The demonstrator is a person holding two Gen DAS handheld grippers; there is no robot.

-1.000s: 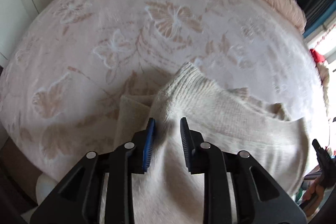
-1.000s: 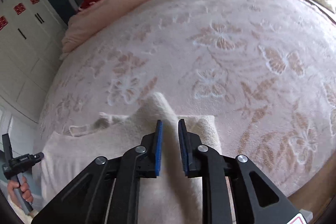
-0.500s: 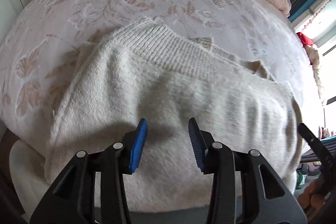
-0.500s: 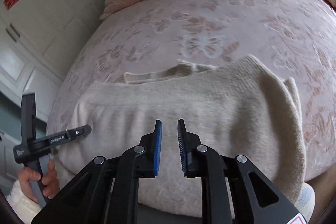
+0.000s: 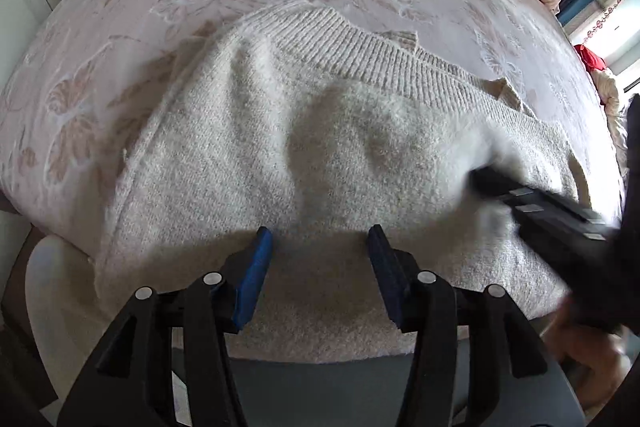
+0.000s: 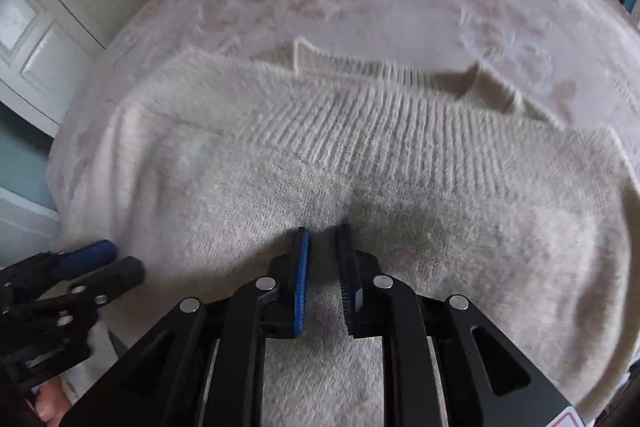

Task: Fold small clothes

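Both tongs hang above the near edge of the cream sweater point(image 5: 320, 155), which lies folded on the bed point(image 5: 120, 7). Our left tongs point(image 5: 316, 255) stand wide apart and hold nothing. Our right tongs point(image 6: 322, 259) show only a narrow gap, with no cloth pinched between them. Just ahead of both, the fuzzy body of the sweater spreads flat, its long axis running crosswise to the tongs. Farther out, the ribbed band point(image 6: 400, 131) runs the same way, and a second ribbed edge peeks out beyond it. We judge the next fold will go end to end, so each pair takes the end on its own side.
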